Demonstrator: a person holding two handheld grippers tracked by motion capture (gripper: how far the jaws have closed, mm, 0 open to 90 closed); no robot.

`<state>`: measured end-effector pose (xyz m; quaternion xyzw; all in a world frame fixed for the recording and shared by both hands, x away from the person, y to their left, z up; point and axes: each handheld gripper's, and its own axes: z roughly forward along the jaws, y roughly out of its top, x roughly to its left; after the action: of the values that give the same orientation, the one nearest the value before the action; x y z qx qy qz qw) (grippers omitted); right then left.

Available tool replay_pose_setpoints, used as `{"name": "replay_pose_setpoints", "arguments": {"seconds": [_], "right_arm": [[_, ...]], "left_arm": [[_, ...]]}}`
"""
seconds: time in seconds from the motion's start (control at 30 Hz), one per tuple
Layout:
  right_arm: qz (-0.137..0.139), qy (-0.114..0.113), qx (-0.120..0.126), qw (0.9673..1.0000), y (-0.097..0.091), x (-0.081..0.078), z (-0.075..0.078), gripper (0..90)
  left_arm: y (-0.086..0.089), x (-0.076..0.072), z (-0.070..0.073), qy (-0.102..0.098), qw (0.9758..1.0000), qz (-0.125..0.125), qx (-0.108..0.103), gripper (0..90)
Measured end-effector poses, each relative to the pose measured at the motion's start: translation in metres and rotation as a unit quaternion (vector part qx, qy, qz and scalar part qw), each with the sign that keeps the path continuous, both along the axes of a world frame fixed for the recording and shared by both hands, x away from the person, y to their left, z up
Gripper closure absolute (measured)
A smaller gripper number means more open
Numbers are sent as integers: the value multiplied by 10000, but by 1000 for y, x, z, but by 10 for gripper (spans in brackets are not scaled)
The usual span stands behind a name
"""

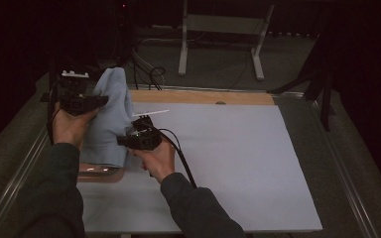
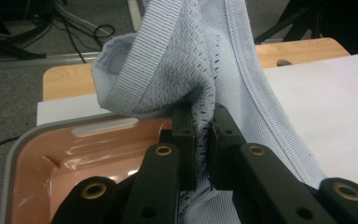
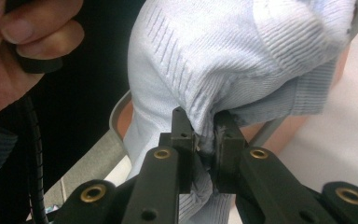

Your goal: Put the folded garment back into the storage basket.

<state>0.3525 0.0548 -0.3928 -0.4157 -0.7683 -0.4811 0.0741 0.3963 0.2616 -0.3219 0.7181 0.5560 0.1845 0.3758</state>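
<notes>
Both claws, left claw (image 1: 90, 99) and right claw (image 1: 140, 124), pinch the blue cloth (image 1: 110, 114) at upper left, above the pink tub (image 1: 101, 173). Next, pull it flat over the worktop (image 1: 238, 158).

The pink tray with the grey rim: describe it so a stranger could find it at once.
Start at the white mat covering the table and go to its near left edge. There, under the pale blue knitted garment held up by both grippers, sits the shallow pink tray with a grey rim, the one glossy, hard-sided thing there.
</notes>
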Motion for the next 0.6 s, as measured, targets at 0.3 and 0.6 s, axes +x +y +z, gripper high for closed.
{"name": "replay_pose_setpoints", "arguments": {"seconds": [0.3, 0.6], "right_arm": [[0, -6, -1, 10000, 8, 2, -3, 823], [7, -28, 17, 10000, 15, 5, -8, 823]], "left_arm": [[8, -4, 2, -40, 10000, 78, 45, 837], [15, -6, 3, -90, 9998, 170, 55, 837]]}}
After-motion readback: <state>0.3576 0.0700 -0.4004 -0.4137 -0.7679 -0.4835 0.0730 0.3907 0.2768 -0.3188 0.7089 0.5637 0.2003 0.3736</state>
